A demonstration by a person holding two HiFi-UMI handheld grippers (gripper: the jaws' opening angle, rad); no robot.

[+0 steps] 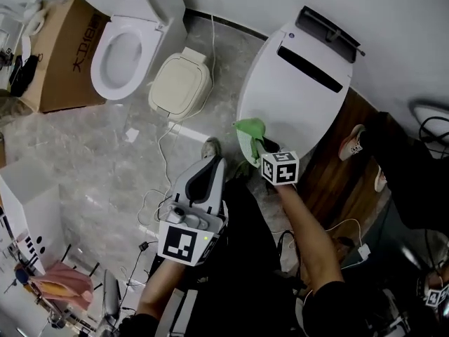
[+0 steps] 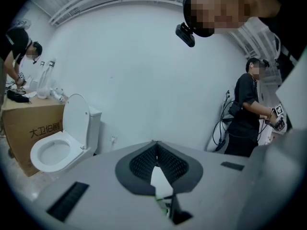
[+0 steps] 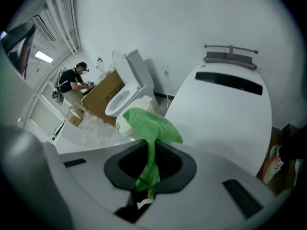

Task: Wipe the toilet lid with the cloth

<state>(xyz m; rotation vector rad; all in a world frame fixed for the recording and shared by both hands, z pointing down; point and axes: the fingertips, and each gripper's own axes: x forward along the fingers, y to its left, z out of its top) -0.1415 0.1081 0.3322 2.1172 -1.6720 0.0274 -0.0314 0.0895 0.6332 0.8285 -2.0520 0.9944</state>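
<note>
Lower end of cloth (image 3: 149, 124) hidden inside right claw (image 3: 155, 143); toilet lid (image 3: 223, 116) near edge hidden behind that claw.

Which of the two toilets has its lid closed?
The large toilet nearest the right gripper and its green cloth; the small toilet by the cardboard box stands open.

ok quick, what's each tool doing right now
left tool: closed, nothing in it
right tool: closed on the green cloth
</note>
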